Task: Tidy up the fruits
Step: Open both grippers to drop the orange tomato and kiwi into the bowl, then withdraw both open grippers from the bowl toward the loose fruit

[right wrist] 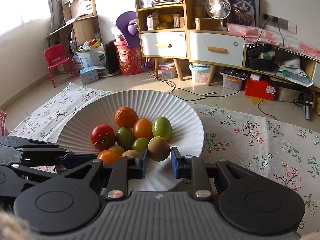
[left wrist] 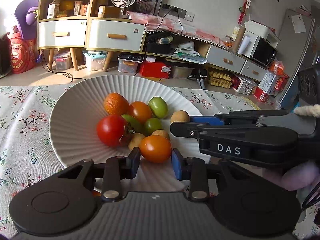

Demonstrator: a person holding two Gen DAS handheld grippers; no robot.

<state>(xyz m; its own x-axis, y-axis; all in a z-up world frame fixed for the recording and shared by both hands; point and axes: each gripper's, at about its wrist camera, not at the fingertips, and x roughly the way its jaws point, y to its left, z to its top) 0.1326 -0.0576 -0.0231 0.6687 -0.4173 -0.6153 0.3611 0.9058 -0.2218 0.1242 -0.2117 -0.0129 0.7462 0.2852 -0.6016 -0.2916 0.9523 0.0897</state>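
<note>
White and ribbed, the plate point(left wrist: 76, 108) sits on a floral tablecloth point(left wrist: 24, 120) and holds all the fruit in a tight cluster at its middle. An orange cherry tomato point(left wrist: 155, 149) lies at the near side of the heap, between the spread fingers of the left gripper point(left wrist: 155, 165); a gap shows at each pad, so the fingers are released around it, not pressing. Just behind it crowd a red tomato point(left wrist: 112, 130) with a dried calyx, two brown longans, two green fruits, a second orange tomato, a larger green fruit point(left wrist: 158, 107) and a tangerine point(left wrist: 116, 103) at the far side.

A round brown longan point(right wrist: 159, 149) sits toward the plate's right side, between the parted fingers of the right gripper point(right wrist: 159, 161). Its left pad is touching or nearly touching the fruit and the right pad stands slightly off; whether it grips cannot be told.

The two grippers come in at an angle to each other, the right one's fingers lying just beside the left one's right finger, leaving little room there. The plate's left and far slopes are bare, and open cloth surrounds it.

The right gripper's side reads "DAS" point(left wrist: 229, 149). Beyond the table edge are the floor, a drawer cabinet point(right wrist: 216, 48), a small fan point(right wrist: 218, 7) and a red child's chair point(right wrist: 56, 60).
</note>
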